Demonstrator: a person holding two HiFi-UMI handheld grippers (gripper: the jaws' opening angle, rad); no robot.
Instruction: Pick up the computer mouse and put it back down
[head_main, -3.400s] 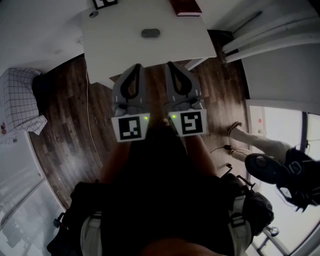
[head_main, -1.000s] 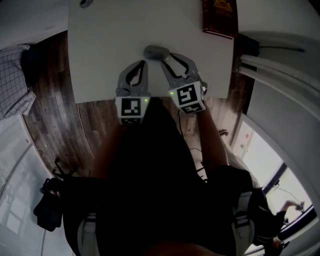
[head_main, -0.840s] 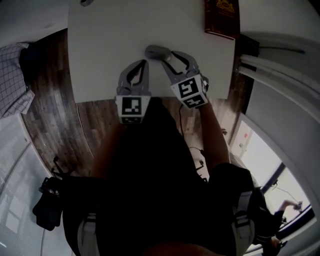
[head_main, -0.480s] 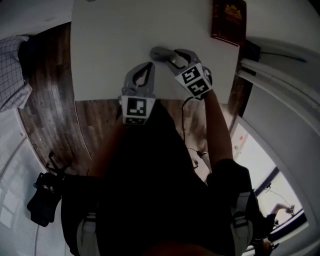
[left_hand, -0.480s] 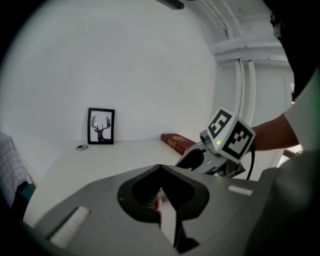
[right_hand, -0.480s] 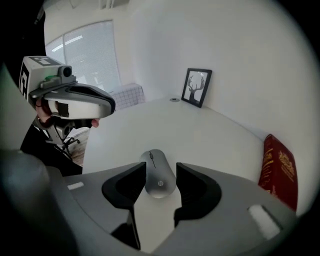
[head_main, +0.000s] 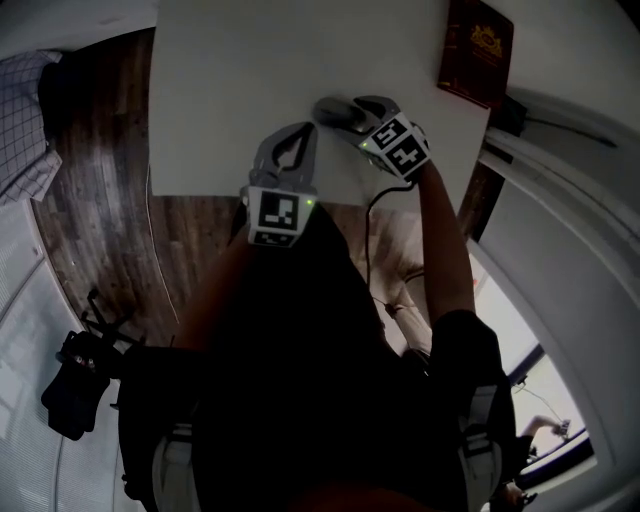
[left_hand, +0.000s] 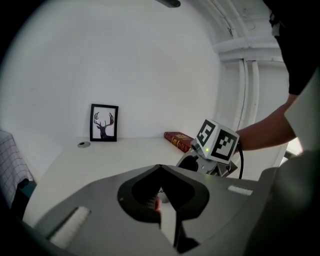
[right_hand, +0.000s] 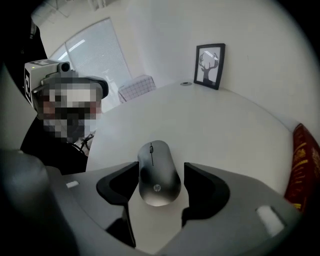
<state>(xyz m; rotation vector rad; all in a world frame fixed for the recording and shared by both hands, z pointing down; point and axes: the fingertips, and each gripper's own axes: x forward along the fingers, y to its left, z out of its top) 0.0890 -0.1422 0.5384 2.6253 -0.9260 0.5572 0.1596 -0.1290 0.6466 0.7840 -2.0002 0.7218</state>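
A dark grey computer mouse (right_hand: 157, 172) lies flat on the white table (head_main: 230, 90). My right gripper (right_hand: 161, 176) points steeply down over it, one jaw on each side of the mouse. Its jaws are opening; a gap shows on the right side, and the left pad stands close to the mouse. In the head view the mouse (head_main: 335, 111) pokes out just left of the right gripper (head_main: 358, 113). My left gripper (head_main: 300, 132) hovers over the table's near edge, shut and holding nothing, with its tips (left_hand: 160, 168) meeting.
A dark red book (head_main: 478, 52) lies at the table's far right corner. A framed deer picture (left_hand: 104, 122) stands at the back beside a small round disc (left_hand: 83, 144). Wooden floor (head_main: 90, 230) lies left of the table; the table edge runs near my left gripper.
My right gripper has tipped downward over the mouse, and its marker cube has swung forward over the table. The left gripper has barely shifted.
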